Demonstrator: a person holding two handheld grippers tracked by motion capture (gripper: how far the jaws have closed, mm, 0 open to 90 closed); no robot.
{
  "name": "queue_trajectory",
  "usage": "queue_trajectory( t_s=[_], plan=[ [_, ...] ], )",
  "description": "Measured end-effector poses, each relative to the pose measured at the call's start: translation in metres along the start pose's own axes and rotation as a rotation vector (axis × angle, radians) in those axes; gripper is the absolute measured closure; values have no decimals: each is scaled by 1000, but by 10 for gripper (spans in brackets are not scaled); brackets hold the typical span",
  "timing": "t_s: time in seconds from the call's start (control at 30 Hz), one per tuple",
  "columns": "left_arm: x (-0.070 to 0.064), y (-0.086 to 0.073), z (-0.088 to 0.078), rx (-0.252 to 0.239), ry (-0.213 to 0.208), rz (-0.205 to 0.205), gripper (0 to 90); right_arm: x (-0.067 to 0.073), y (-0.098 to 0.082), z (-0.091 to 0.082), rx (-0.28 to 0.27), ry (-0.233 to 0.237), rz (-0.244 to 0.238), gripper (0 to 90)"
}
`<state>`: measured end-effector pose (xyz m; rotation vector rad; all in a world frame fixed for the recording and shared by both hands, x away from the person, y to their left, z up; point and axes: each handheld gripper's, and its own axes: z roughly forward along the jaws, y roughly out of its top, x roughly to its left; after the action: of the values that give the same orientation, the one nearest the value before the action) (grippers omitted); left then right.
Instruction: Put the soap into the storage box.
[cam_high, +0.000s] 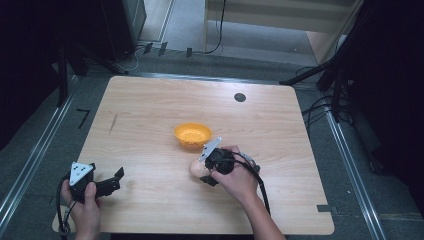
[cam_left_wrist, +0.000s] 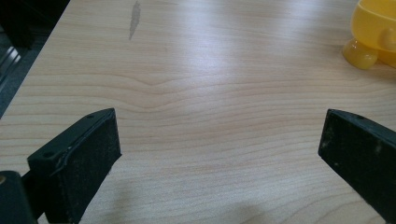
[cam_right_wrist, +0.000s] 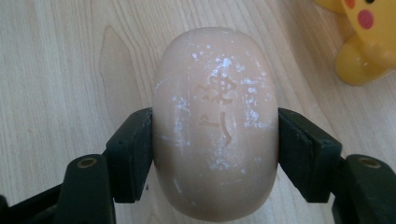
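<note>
Between the two black jaws of the right gripper (cam_right_wrist: 215, 140) sits a pale pink oval bar of soap (cam_right_wrist: 215, 126), pinched across its width with each pad pressed flat against one of its long sides. The bar's stamped, white-flecked face is turned toward the gripper's camera, and its rounded far end sticks out well beyond the jaw tips, over the wooden table (cam_high: 150, 115). From the high view, the right gripper (cam_high: 202, 172) and the soap (cam_high: 196, 169) are near the table's middle, just in front of the orange bowl (cam_high: 192, 134), near it but apart. The left gripper (cam_high: 119, 176) rests at the near left corner, well away from the soap, jaws spread wide with only bare wood between them.
</note>
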<state>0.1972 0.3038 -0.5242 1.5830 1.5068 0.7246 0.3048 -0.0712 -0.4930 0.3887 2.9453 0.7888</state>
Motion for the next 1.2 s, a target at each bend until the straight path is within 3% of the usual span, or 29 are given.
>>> queue_trajectory(
  t_s=[0.5,1.2],
  plan=[
    [0,0,0,-3,1,1,0,-14,17,-18,-14,-4,-40,331],
    [0,0,0,-3,0,1,0,-24,32,-25,-19,12,-71,332]
  ],
)
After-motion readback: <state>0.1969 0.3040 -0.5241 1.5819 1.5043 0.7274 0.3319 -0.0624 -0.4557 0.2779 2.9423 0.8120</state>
